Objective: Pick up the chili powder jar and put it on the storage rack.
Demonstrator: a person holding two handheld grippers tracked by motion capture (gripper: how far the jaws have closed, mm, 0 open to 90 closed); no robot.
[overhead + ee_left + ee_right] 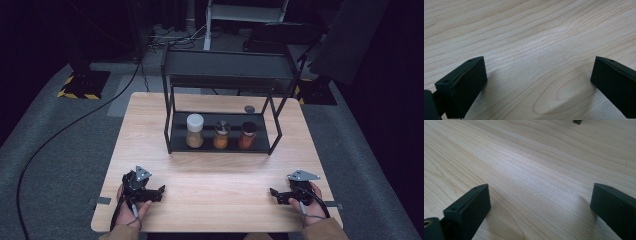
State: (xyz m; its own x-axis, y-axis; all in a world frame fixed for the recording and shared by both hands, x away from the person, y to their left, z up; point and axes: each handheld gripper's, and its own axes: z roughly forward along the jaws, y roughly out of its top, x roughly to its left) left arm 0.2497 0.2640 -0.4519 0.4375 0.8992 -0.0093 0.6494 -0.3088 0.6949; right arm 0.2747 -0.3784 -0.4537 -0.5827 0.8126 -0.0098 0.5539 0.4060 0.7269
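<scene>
Both tongs are held spread wide and grasp nothing: the left tongs (159, 191) and the right tongs (273, 192) are rested low on the bare tabletop (215, 175). Well ahead of them, between the two, three spice jars are stood in a row on the lower shelf of a black rack (172, 131): a white-lidded jar (194, 131), an orange-filled jar (221, 135) and a red-filled jar (247, 135). Nothing has been touched; by the look of it, the whole job is still left.

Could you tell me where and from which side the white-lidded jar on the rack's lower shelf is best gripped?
Probably grip the white-lidded jar across its round body just under the lid, coming in level from the rack's open front. The upper shelf blocks a top approach, and the neighbouring middle jar stands apart, leaving room for the jaws. The left gripper is nearest.
</scene>
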